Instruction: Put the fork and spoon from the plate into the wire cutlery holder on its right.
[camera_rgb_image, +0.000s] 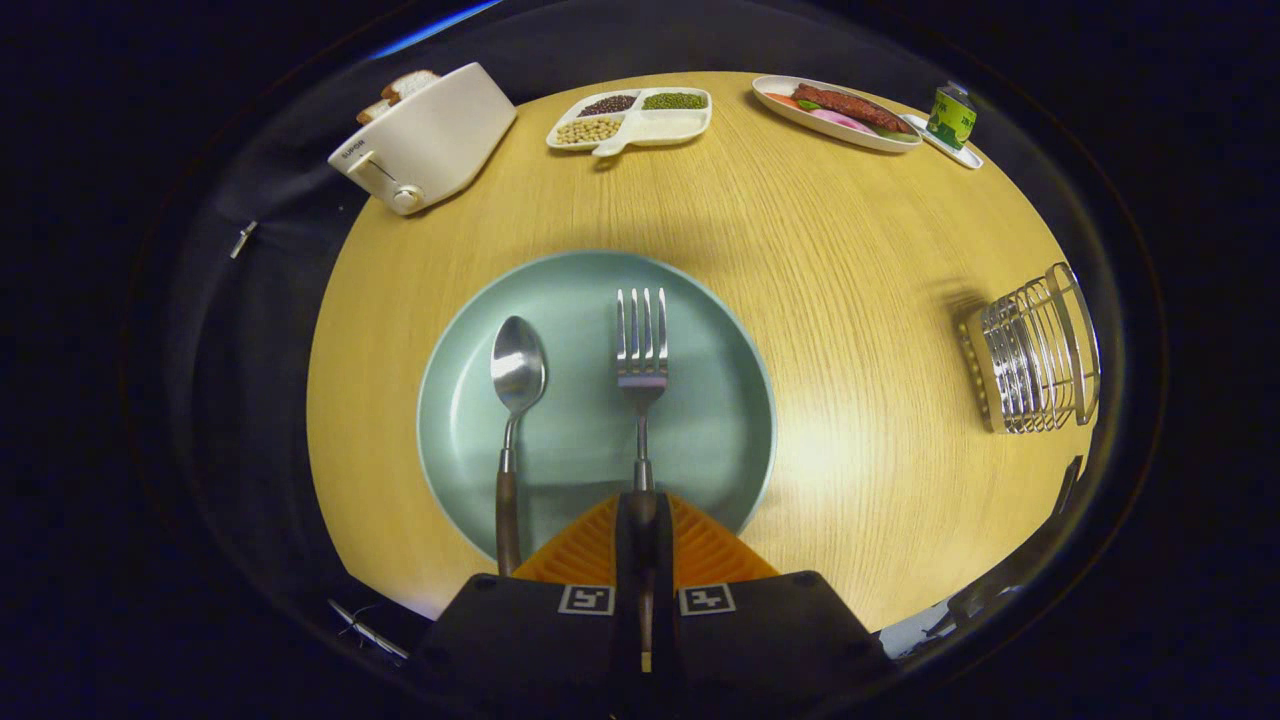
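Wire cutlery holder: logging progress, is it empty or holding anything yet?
Empty: the wire cutlery holder holds nothing. The spoon lies on the plate; the tool is shut on the fork.

gripper (641, 510) has a chunky black body, ribbed finger pads (700, 545), and two square tag markers just behind them.

Your one camera rides on the tool (641, 520), close above the near edge of the plate (720, 420), looking steeply down and forward across the tabletop (860, 280) to its far edge.
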